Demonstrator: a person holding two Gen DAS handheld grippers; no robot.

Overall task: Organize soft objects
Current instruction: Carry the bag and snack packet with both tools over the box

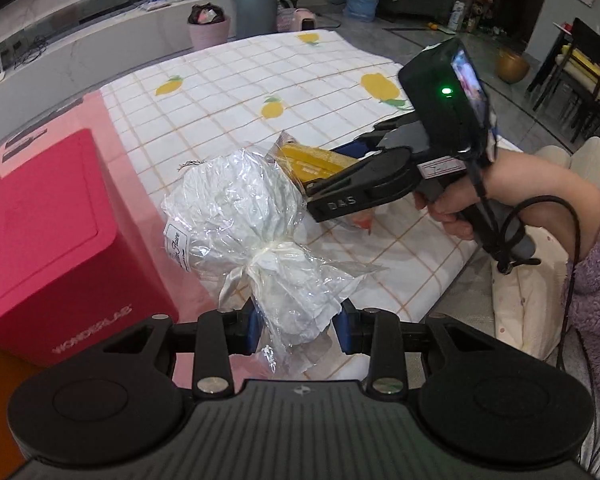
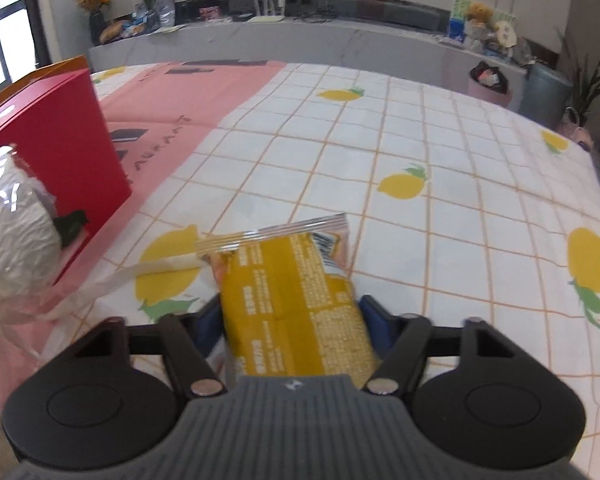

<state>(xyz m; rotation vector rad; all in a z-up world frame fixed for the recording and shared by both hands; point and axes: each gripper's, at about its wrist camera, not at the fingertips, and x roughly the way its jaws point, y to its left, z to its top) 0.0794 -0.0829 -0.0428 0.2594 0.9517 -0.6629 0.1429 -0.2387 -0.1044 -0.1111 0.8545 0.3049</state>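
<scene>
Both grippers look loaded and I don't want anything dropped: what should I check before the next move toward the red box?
1. Left gripper shut on the white wrapped bundle: ok.
2. Right gripper shut on the yellow snack packet: ok.
3. Bundle held only at its loose tail end below the ribbon: not ok, may slip.
4. Red box open to receive items: cannot tell.
5. Bundle and packet apart: not ok, they crowd each other in the left wrist view.

Table under a white checked lemon-print cloth [image 2: 440, 168], pink cloth [image 2: 188, 108] alongside, red box [image 1: 52, 232] standing on it
</scene>
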